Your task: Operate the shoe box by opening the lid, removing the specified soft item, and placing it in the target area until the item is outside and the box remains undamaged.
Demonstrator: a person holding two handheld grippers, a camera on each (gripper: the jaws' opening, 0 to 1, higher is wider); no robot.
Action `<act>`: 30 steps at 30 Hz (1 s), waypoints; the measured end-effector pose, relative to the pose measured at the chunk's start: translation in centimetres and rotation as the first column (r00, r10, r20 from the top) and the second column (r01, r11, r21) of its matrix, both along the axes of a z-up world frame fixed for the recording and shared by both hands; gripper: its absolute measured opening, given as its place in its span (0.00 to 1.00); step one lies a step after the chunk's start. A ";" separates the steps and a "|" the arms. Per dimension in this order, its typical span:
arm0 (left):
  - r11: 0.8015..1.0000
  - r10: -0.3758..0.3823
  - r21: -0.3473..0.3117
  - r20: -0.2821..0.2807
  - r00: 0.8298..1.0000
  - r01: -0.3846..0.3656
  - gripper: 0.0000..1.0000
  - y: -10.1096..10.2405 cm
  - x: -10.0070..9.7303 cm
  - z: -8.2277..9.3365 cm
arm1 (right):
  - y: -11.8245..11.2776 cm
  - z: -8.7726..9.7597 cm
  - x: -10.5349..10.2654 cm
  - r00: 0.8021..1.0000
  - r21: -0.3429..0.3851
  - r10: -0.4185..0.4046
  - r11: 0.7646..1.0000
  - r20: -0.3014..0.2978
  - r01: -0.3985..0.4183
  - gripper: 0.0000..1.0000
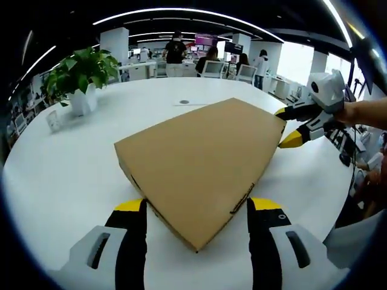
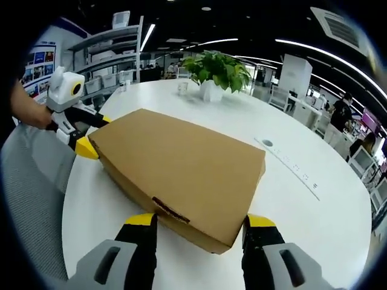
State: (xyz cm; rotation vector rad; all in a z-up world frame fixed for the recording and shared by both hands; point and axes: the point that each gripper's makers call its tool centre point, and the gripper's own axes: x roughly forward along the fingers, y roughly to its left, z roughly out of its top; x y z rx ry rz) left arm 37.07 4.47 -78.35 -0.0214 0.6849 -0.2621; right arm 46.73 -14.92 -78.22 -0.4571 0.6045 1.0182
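Note:
A closed brown cardboard shoe box [image 1: 193, 163] lies flat on the white table [image 1: 72, 175], lid down. My left gripper [image 1: 198, 208] is open, and its yellow-tipped jaws straddle the box's near corner. My right gripper [image 1: 285, 125], held by a hand, is open around the box's far right corner. In the right gripper view the box [image 2: 181, 169] runs away from me, and my right gripper [image 2: 201, 220] is open astride its near end. The left gripper [image 2: 94, 134] sits open at the far left corner. The soft item is hidden inside.
A potted plant [image 1: 81, 75] [image 2: 214, 72] stands near the table's far side, with a small glass [image 2: 182, 86] beside it. A cable port [image 1: 184, 101] [image 2: 266, 143] is set into the tabletop. A grey chair [image 2: 30, 199] is by the table edge. People stand at desks behind.

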 end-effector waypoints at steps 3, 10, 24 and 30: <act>1.000 -0.006 0.000 -0.001 1.000 0.006 0.69 0.1 0.0 0.0 | 0.1 0.0 -0.2 1.000 0.001 -0.005 1.000 -0.003 0.005 0.54; 1.000 -0.028 0.001 -0.009 1.000 0.028 0.68 0.7 0.0 0.0 | 0.7 0.1 -0.6 0.999 0.030 -0.044 0.999 -0.020 0.045 0.56; 0.995 -0.094 0.009 -0.043 0.995 0.095 0.68 2.0 0.2 -0.1 | 1.4 0.2 -1.8 0.994 0.039 -0.101 0.994 -0.029 0.102 0.56; 0.993 -0.121 0.012 -0.056 0.991 0.121 0.68 2.4 0.3 -0.1 | 1.8 0.2 -2.3 0.991 0.043 -0.127 0.991 -0.033 0.128 0.55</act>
